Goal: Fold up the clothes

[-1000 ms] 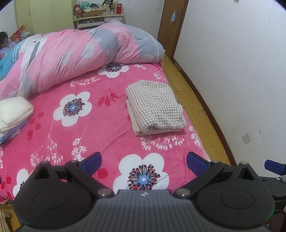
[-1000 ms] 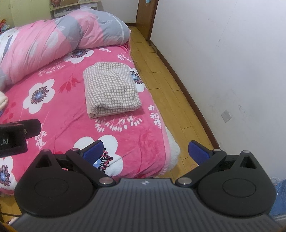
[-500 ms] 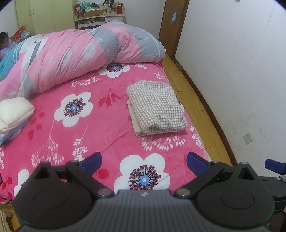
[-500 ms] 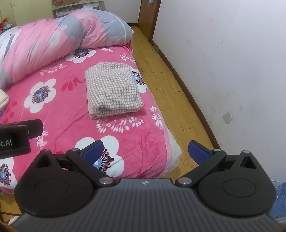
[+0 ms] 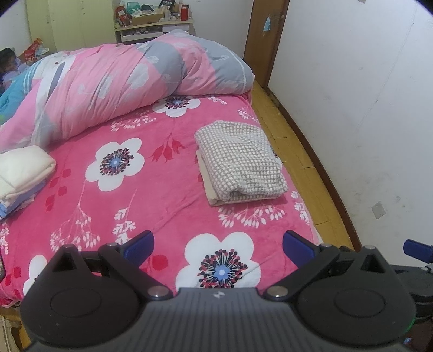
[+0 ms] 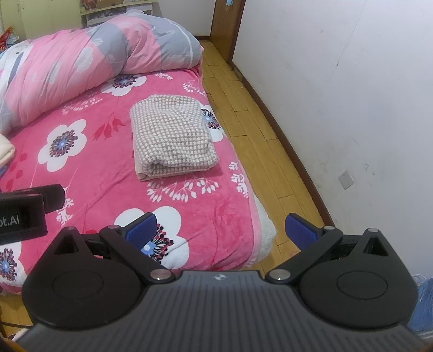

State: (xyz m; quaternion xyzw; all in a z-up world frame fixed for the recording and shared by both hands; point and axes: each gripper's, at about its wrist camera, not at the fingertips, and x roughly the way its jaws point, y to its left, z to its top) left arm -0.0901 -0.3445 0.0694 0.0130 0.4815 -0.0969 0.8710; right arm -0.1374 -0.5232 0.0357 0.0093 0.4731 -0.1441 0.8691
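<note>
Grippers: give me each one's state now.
Left gripper: open, holding nothing.
Right gripper: open, holding nothing.

A home bedroom: a bed [image 5: 167, 195] under a pink floral blanket, a rumpled duvet [image 5: 121, 89], a cluttered shelf [image 5: 154, 23], probably a wardrobe [image 5: 70, 24], and a wooden door [image 5: 266, 35].

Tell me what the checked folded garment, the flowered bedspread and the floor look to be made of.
Checked garment: looks like soft woven or knit cloth, matte, slumping at its fold. Bedspread: probably plush fleece, with a fuzzy nap and faint sheen along its creases. Floor: wood or wood-look planks, yellowish, with visible seams.
</note>
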